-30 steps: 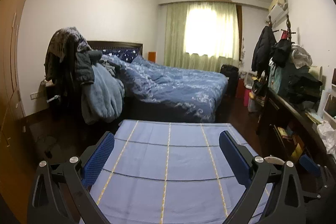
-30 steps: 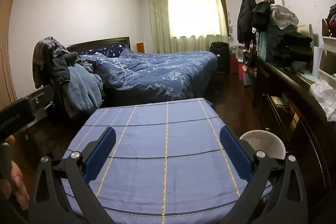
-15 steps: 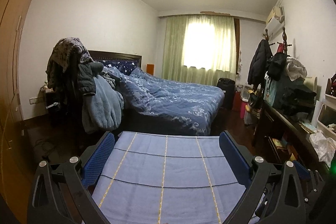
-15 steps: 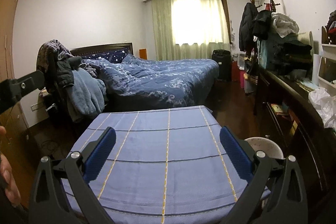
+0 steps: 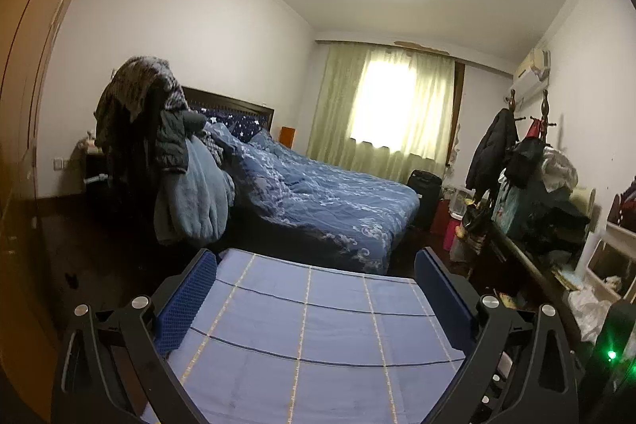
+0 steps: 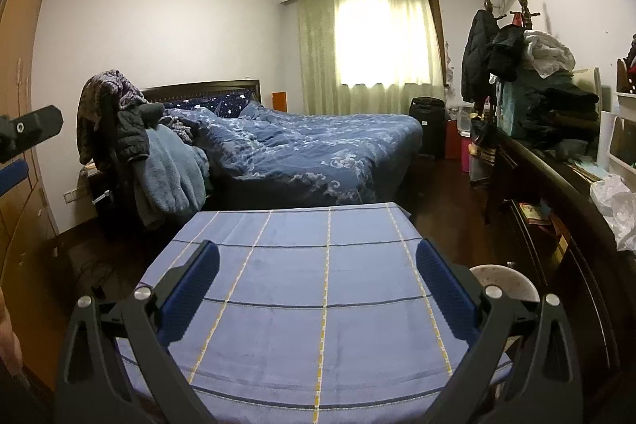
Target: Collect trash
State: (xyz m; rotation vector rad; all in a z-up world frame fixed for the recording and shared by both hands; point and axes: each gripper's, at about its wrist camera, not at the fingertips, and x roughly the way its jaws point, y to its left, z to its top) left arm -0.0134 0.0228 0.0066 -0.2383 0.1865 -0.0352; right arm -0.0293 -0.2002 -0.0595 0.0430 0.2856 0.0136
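Both the left gripper point(image 5: 316, 289) and right gripper point(image 6: 318, 281), fingers spread and empty, hover over the blue checked tabletop point(image 6: 318, 265), probably scanning; likeliest trash, a crumpled plastic bag point(image 6: 614, 205), lies at frame right on the dark sideboard point(image 6: 556, 185).

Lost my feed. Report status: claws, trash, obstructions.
Left claw open, empty. Right claw open, empty, above the checked blue cloth. No trash picked; crumpled white plastic bag on the dark sideboard, right. Nothing blocking.
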